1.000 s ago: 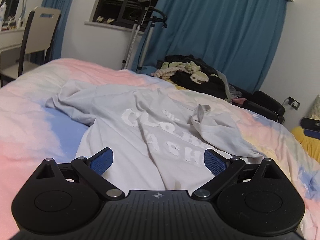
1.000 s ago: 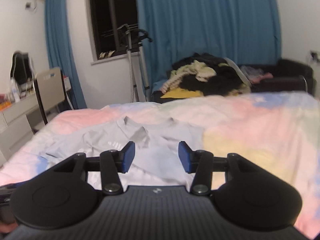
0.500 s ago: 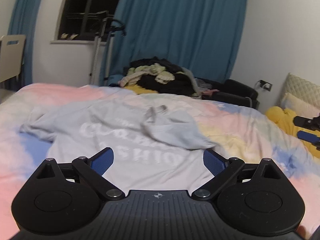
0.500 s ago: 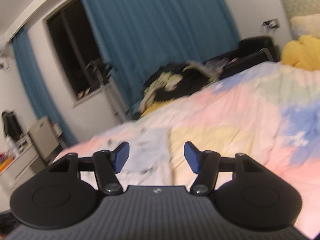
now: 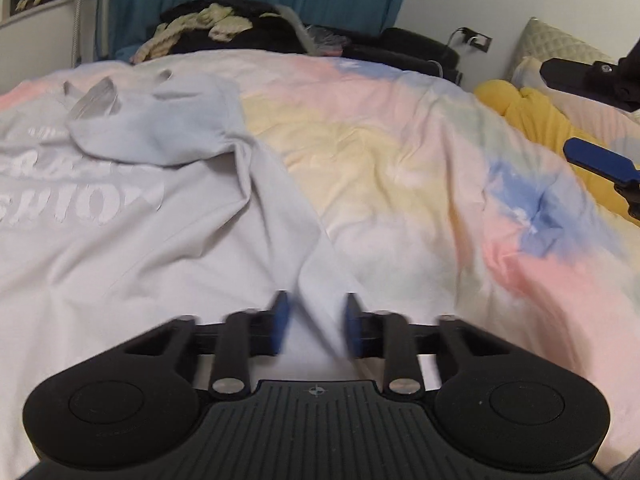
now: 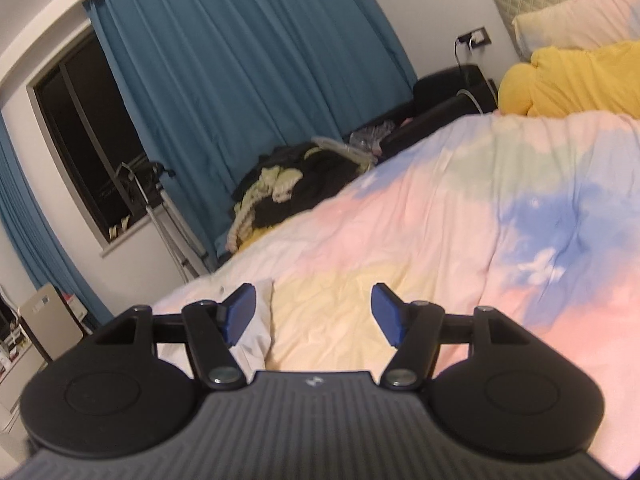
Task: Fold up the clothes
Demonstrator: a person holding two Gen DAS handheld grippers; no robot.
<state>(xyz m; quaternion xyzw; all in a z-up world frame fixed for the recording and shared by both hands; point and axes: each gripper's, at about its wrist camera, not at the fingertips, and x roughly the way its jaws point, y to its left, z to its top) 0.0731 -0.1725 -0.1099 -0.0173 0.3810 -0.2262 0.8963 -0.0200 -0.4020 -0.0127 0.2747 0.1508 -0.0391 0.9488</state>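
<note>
The left hand-held gripper (image 5: 315,322) sits low over the near edge of a pale grey T-shirt (image 5: 140,216), its 2 blue pads narrowed around a ridge of the shirt's fabric that runs up between them; the pads are motion-blurred, with a gap showing, so whether they actually pinch the cloth cannot be told. The T-shirt lies spread on the bed (image 5: 400,152), over a pastel pink, yellow and blue duvet, white lettering facing up and 1 sleeve folded across its upper part. The right hand-held gripper (image 6: 313,314) hovers above the duvet with its pads well apart and nothing between them; an edge of the T-shirt (image 6: 256,332) shows just beside its left pad. Its blue fingertip (image 5: 600,160) also shows at the right edge of the left wrist view. A yellow cushion (image 6: 580,76) lies near the head of the bed, and a heap of dark clothes (image 6: 296,188) sits beyond the bed before a blue curtain (image 6: 248,72).
</note>
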